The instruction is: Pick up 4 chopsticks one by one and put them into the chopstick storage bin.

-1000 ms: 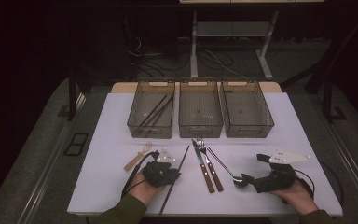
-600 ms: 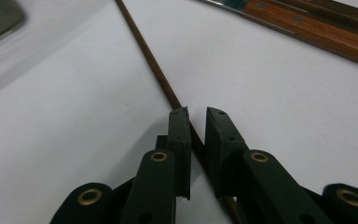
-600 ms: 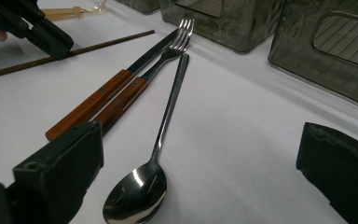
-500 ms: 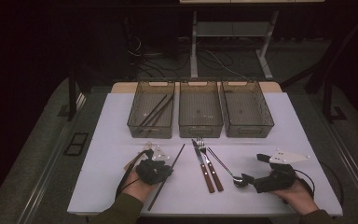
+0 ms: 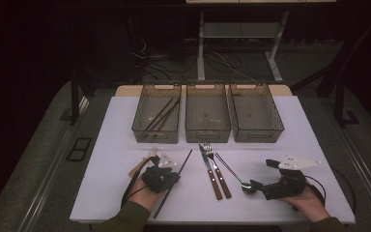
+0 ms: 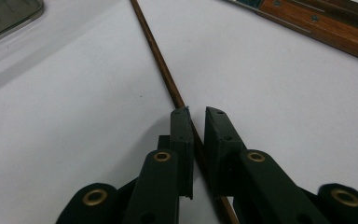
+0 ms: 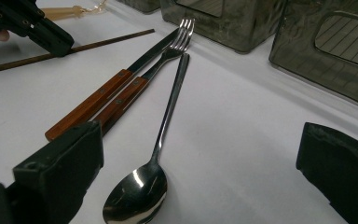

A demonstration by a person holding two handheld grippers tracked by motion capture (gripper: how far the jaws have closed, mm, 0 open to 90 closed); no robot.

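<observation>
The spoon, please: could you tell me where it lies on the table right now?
In the high view the spoon lies on the white table, right of the fork; its bowl sits between the open jaws of the right gripper.

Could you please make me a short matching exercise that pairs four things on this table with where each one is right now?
Things:
1. chopstick
2. spoon
3. left bin
4. fork

Places or states:
A. holds dark sticks
B. lies between the knife and the spoon
C. between the closed jaws of the left gripper
D. bowl lies between the open jaws of the right gripper

Pairs: 1-C, 2-D, 3-A, 4-B
</observation>
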